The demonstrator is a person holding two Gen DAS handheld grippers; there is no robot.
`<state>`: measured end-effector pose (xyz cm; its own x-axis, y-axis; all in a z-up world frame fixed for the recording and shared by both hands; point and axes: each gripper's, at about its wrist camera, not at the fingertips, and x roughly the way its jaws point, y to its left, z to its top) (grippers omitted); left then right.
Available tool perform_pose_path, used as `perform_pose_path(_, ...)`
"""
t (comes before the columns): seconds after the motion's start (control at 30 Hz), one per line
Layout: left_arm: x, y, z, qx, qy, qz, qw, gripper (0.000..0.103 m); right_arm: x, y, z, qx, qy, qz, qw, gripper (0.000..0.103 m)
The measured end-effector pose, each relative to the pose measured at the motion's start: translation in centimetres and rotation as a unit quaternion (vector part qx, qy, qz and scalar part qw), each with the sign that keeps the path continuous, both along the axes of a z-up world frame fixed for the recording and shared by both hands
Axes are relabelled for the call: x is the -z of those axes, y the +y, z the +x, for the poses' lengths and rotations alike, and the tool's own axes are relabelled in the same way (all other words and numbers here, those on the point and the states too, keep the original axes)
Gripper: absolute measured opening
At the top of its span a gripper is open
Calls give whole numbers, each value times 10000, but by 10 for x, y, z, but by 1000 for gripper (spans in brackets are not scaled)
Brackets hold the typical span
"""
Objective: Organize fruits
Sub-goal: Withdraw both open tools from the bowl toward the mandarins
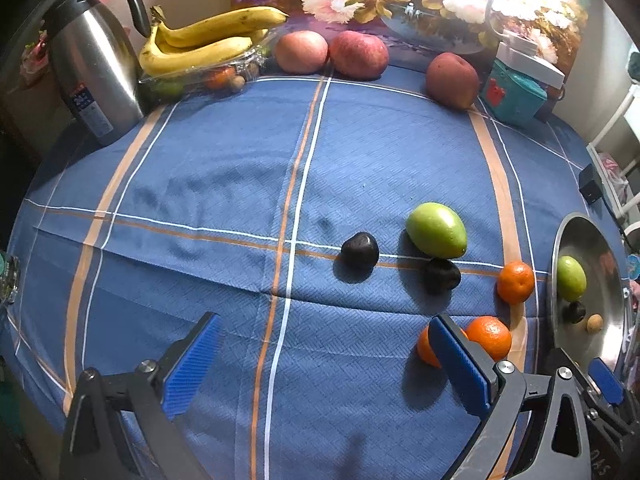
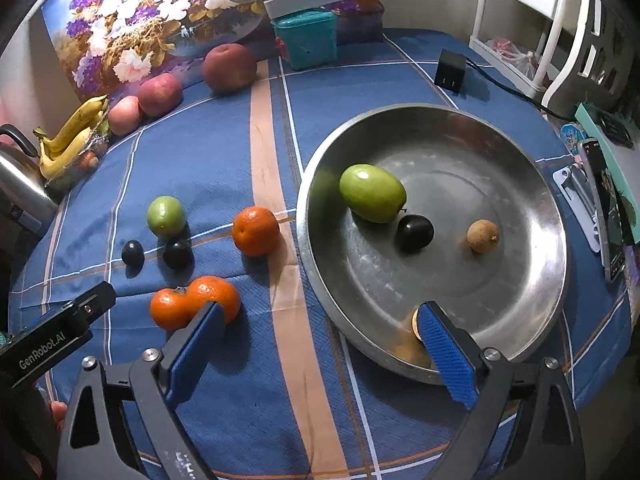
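A steel bowl (image 2: 460,280) holds a green fruit (image 2: 372,192), a dark plum (image 2: 415,233) and a small brown fruit (image 2: 483,236). My right gripper (image 2: 322,308) hangs open over the bowl's near-left rim. A blurred brown fruit (image 2: 414,324) sits by its right finger, not gripped. On the cloth lie a green fruit (image 1: 436,230), two dark plums (image 1: 360,250) (image 1: 442,274), a single orange (image 1: 516,282) and a touching pair of oranges (image 1: 489,336). My left gripper (image 1: 324,322) is open above bare cloth, with its right finger partly hiding that pair.
A steel kettle (image 1: 92,64), bananas on a clear tray (image 1: 200,48) and three red apples (image 1: 358,54) line the table's far edge. A teal box (image 2: 306,40), a black charger (image 2: 452,70) and a phone (image 2: 604,208) stand around the bowl.
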<state>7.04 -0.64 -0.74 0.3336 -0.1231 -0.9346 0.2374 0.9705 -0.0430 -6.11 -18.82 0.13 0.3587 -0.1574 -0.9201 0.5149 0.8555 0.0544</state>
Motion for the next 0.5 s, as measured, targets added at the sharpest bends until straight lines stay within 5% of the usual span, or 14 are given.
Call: perform_pose_path(0.5, -3, 17, 23, -264, -72, -29, 9996, 103, -10, 5, 19, 164, -1, 120, 9998, 97)
